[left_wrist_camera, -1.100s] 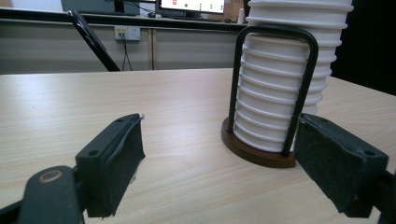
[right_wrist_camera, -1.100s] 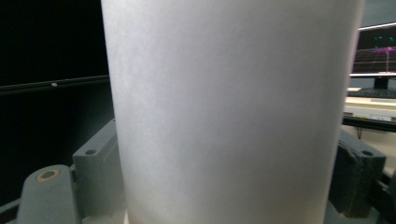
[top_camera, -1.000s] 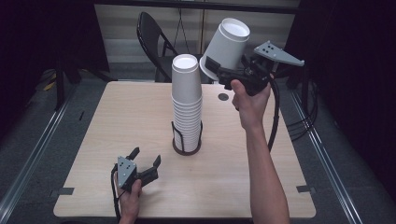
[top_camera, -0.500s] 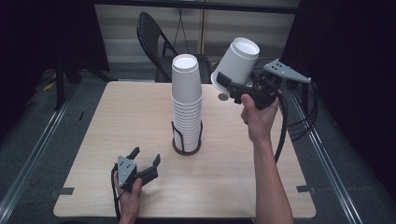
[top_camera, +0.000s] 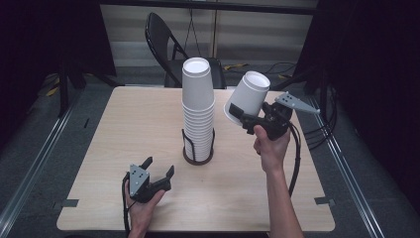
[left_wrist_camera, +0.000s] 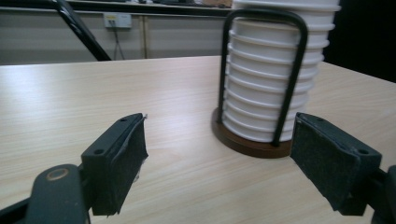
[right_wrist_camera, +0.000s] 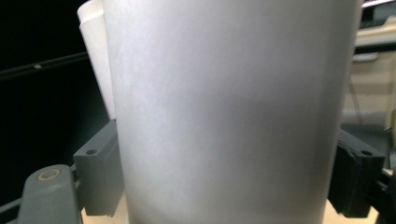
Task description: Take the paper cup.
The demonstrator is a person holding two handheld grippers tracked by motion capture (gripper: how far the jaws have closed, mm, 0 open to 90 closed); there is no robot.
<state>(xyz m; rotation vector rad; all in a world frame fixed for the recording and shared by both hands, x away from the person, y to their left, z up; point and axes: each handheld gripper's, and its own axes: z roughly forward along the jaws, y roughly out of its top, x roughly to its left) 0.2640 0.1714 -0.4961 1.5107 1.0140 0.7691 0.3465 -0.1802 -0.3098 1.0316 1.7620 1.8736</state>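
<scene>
Moved since earlier: right gripper [top_camera: 247, 120] and its white cup [top_camera: 247, 96] have dropped from the upper right of the frame toward right of centre, and the cup's tipped over more. Left side hasn't budged.
Left gripper [top_camera: 157, 172]: lower left of the high view, resting on the worktop [top_camera: 124, 129] in the person's hand, fingers spread wide, holding nothing. Its own view looks past the pads at the base of the stack.
Cup stack [top_camera: 198, 111]: dead centre, tall column of upside-down white cups in a dark wire holder [top_camera: 197, 148] with a round base. Looks upright.
Held cup: just right of the stack's top, apart from it, bottom up and leaning right. Fingers [right_wrist_camera: 95, 175] clamp its wall on both sides in the right gripper view.
Step in hand: my guess, one cup's just been pulled off, or it's about to go on.
Doing it well: keep the squeeze light, paper wall will dent. If setting it down, level the rim first and stay clear of the stack so nothing tips.
</scene>
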